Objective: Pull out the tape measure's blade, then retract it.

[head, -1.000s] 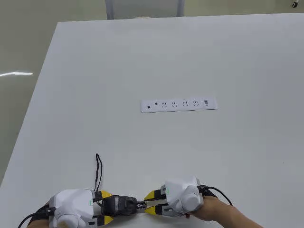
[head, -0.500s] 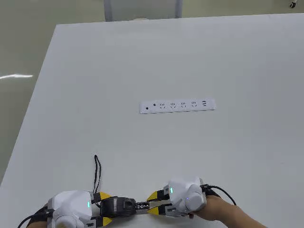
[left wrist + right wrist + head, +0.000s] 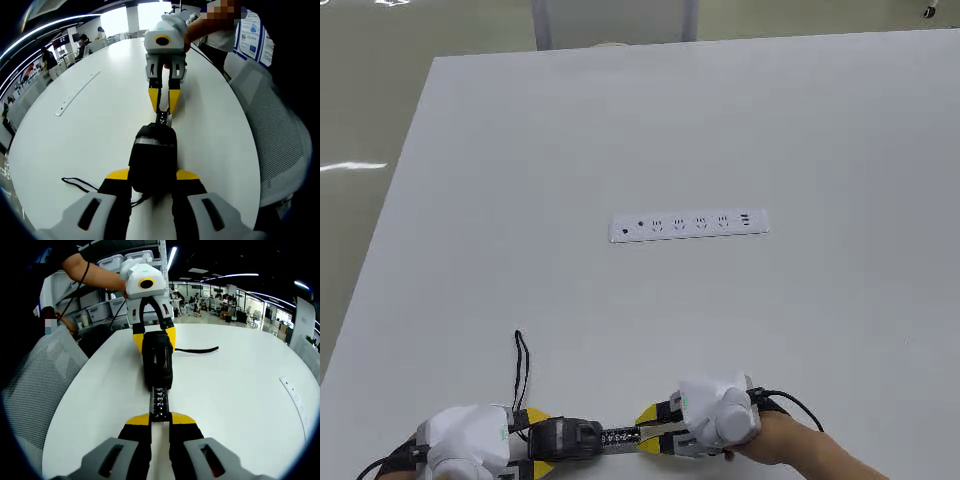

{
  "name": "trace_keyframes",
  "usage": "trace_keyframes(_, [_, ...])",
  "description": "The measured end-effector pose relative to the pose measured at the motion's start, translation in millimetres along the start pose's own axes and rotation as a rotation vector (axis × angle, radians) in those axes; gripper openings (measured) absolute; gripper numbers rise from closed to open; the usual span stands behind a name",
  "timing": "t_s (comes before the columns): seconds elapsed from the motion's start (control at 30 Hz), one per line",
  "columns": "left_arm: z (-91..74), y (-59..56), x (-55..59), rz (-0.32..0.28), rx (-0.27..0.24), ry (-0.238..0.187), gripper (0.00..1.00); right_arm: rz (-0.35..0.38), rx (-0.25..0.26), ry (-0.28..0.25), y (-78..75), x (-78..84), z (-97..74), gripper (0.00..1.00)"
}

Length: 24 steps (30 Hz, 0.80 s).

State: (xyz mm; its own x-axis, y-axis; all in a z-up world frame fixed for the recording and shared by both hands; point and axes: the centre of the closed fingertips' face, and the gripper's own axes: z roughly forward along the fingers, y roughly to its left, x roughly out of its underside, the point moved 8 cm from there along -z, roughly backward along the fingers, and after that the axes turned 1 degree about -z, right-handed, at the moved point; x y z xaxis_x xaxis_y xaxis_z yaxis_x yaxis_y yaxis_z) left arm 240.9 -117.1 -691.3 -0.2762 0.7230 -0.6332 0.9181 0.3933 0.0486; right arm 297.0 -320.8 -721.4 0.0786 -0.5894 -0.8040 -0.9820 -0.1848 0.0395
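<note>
Left gripper [image 3: 541,440] clamps the black tape measure [image 3: 566,438] down at the near edge of the white table [image 3: 620,130]. Right gripper [image 3: 648,430] pinches the blade [image 3: 620,437] tip, a short numbered stretch showing between them, with the black strap [image 3: 523,365] lying alongside.

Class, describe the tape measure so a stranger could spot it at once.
At the near edge of the white table, two grippers face each other. The tape measure is the black case held by the left gripper; a numbered blade runs from it into the right gripper.
</note>
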Motion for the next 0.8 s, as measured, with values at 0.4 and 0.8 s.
trace_keyframes(0.4, [0.6,-0.2,-0.7,0.002,0.001,0.002,0.27,0.007,0.005,0.009,-0.2,7.0,-8.8,0.1])
trace_keyframes(0.8, [1.0,-0.2,-1.3,0.001,0.003,0.005,0.27,0.021,0.006,0.008,-0.3,12.1,-16.1,0.1])
